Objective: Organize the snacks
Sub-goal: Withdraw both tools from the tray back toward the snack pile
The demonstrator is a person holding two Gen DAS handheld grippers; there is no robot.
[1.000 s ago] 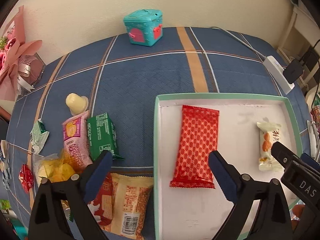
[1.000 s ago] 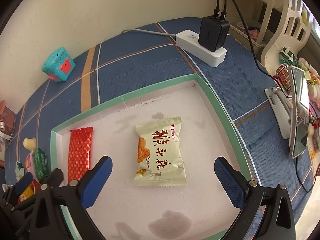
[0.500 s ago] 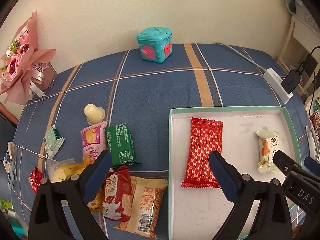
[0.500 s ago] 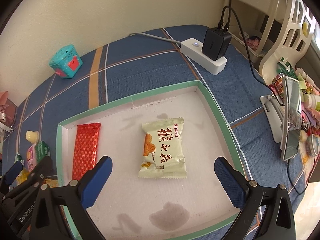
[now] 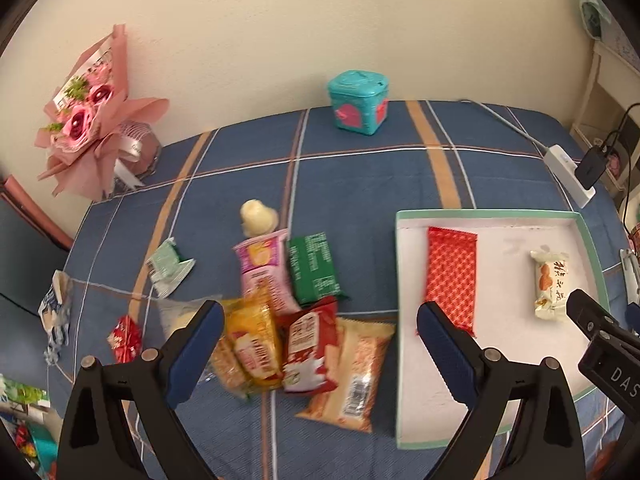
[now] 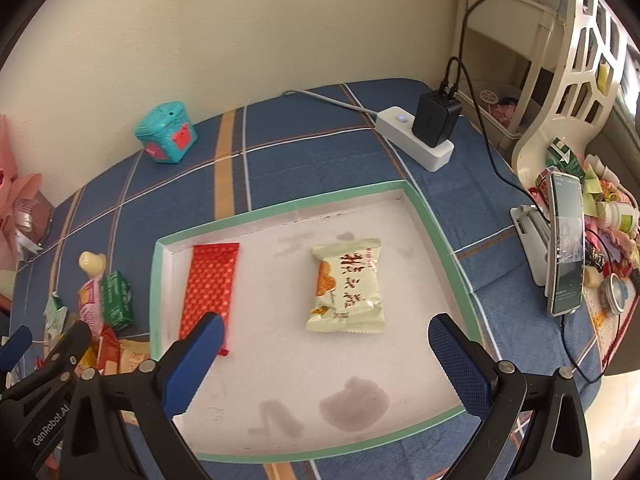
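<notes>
The left claw hangs with its blue-padded fingers spread wide and nothing between them, above a heap of snack packets on the blue plaid table. Nearest in that heap lie a tan cracker packet, a red-and-white packet overlapping its left edge, and a yellow-orange packet, blurred, just left of that. A small red packet and a blue-and-white wrapper sit near the table's left edge. A little farther are a pink packet, a dark green packet touching its right side, and a pale green wrapper apart to the left. A cream jelly cup stands just beyond the pink packet.

The right claw is likewise spread wide and empty, over the near part of a white tray with a mint-green rim, which lies right of the heap. Inside the tray, a red patterned bar lies lengthwise along the left side and a cream packet with red lettering lies near the middle, well apart from it. Grey stains mark the tray's near floor.

Farther off, a white power strip with a black charger sits beyond the tray's far right corner, a phone on a stand to the right, a teal box by the far wall, and a pink bouquet at far left.
</notes>
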